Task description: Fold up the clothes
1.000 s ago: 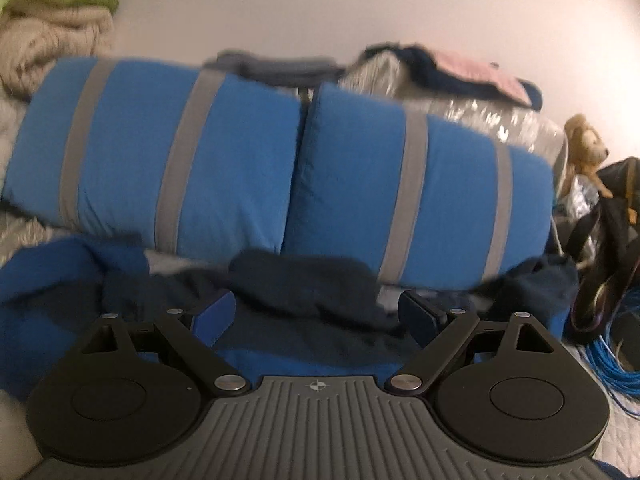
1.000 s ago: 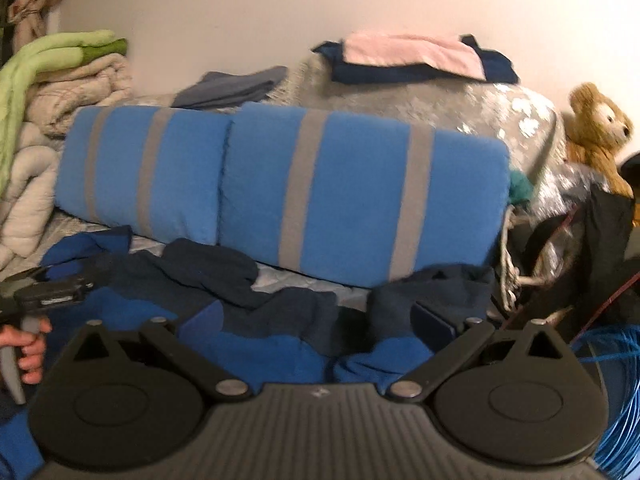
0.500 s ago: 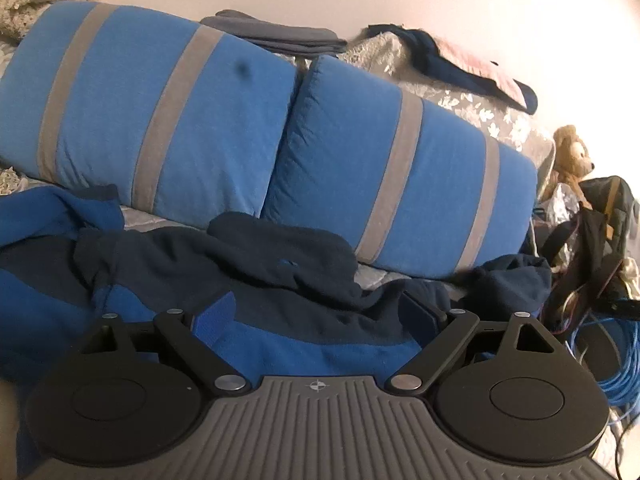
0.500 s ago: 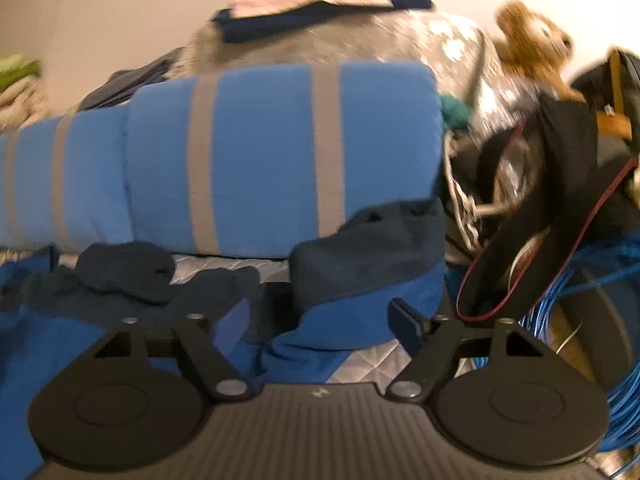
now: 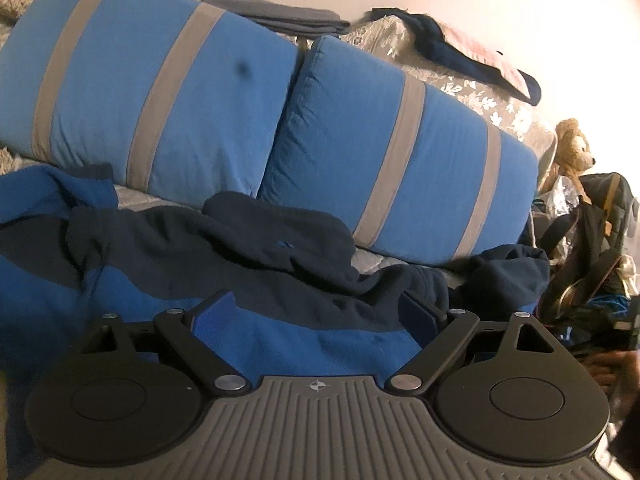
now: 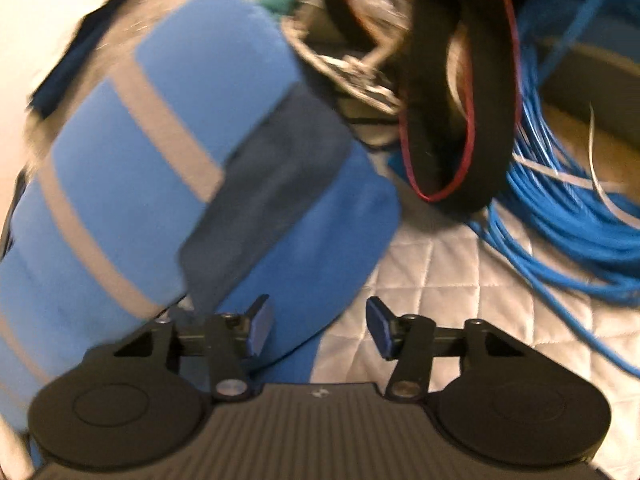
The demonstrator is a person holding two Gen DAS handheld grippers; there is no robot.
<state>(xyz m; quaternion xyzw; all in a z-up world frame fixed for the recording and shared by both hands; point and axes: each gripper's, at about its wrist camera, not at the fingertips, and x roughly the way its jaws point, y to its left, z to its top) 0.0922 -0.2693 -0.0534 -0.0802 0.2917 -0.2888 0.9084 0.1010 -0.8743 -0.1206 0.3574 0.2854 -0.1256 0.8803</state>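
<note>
My right gripper [image 6: 318,328] has swung down over the fleece jacket's [image 5: 248,280] sleeve [image 6: 296,240] on the quilted mattress [image 6: 460,280], tongs spread; left gripper [image 5: 324,312] hovers spread over its rumpled body, unfolded.

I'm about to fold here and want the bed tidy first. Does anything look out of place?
Yes. A tangled coil of blue cable and a black strap spill onto the quilted bed cover beside the blue garment's sleeve, crowding the folding space.
</note>
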